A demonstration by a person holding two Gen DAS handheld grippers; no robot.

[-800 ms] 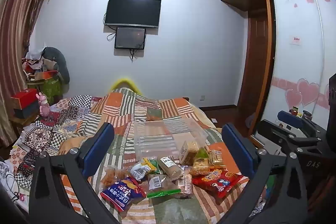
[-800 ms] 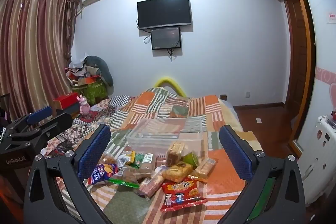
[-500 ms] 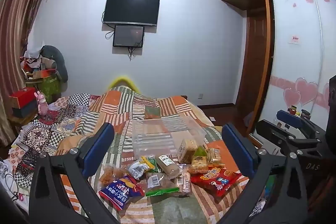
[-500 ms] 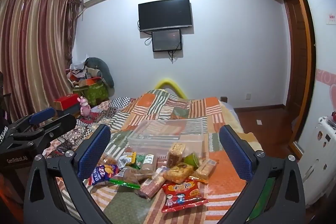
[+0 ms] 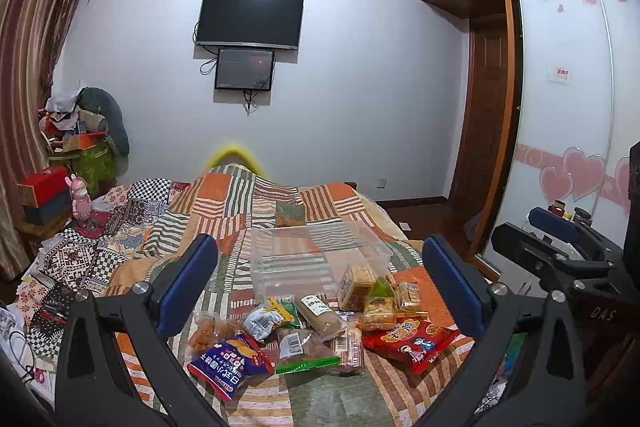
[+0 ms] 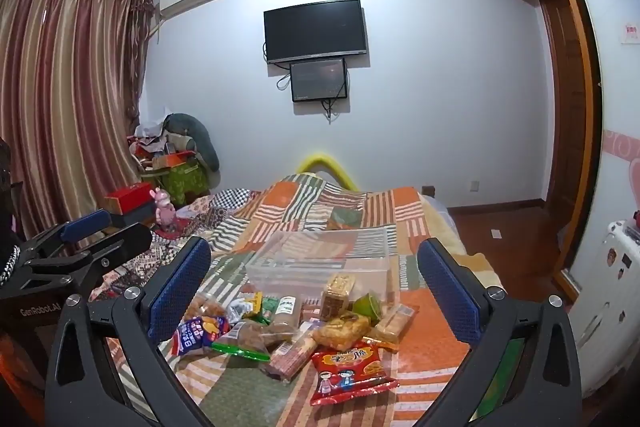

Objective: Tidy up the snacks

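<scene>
A patchwork striped quilt-covered bed (image 5: 248, 211) carries an empty clear plastic bin (image 5: 316, 259), with the loose heap of packaged snacks (image 5: 320, 323) just before it. Both tongs, left gripper (image 5: 320, 291) and right gripper (image 6: 314, 293), have merely drifted, gaping empty above; sorting looks unstarted.

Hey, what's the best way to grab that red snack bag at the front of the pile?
The flat red foil snack bag lies alone at the pile's near edge. Come from above with the right gripper and pinch its crimped near edge, probably the only raised, uncovered part.
</scene>
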